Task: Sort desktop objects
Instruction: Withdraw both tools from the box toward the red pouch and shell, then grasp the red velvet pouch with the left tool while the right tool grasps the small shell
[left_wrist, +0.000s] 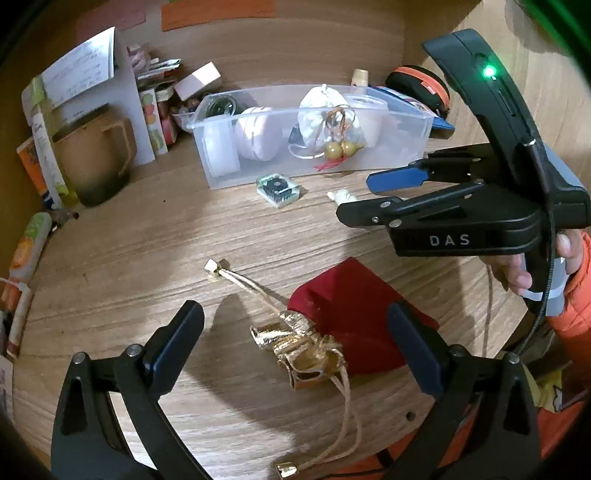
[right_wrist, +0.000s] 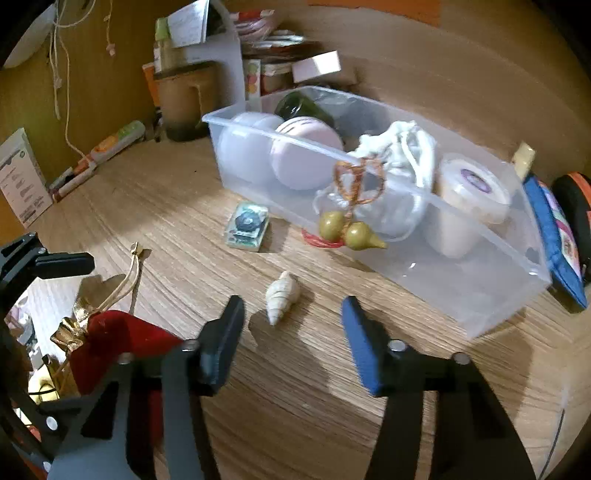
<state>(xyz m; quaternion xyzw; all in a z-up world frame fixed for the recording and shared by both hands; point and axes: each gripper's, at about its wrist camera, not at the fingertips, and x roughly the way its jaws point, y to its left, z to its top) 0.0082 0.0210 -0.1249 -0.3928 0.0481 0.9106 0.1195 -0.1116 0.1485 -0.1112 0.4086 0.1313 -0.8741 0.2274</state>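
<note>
**Two claws low over a cluttered worktop**

Spread across both views: wood-grain worktop (right_wrist: 332, 387). Angled downward over it, left claw (left_wrist: 295, 332) with jaws wide, straddling but not touching the gold-trimmed neck of a red drawstring pouch (left_wrist: 354, 306) lying flat, its cords trailing across the wood. Seen from the left wrist view, right claw (left_wrist: 364, 197) reaching in from the right, gripped by a hand (left_wrist: 517, 269) in an orange sleeve, "DAS" printed white on its black body and a green light lit higher up. Jaws of the right claw (right_wrist: 291, 325) partly apart, nothing pressed between them; just ahead, a small pale seashell (right_wrist: 282, 295) on the wood, untouched.

Further back, clear plastic bin (right_wrist: 480, 295) holding a white knotted cloth bundle (right_wrist: 399, 155), a pink round case (right_wrist: 306, 155), a lidded tub (right_wrist: 469, 192) and a dark jar. Hanging over its front wall, two gold gourd charms (right_wrist: 347, 229) on a cord. Just beside the bin, a small clear block (right_wrist: 247, 225) with a dark disc inside.
</note>
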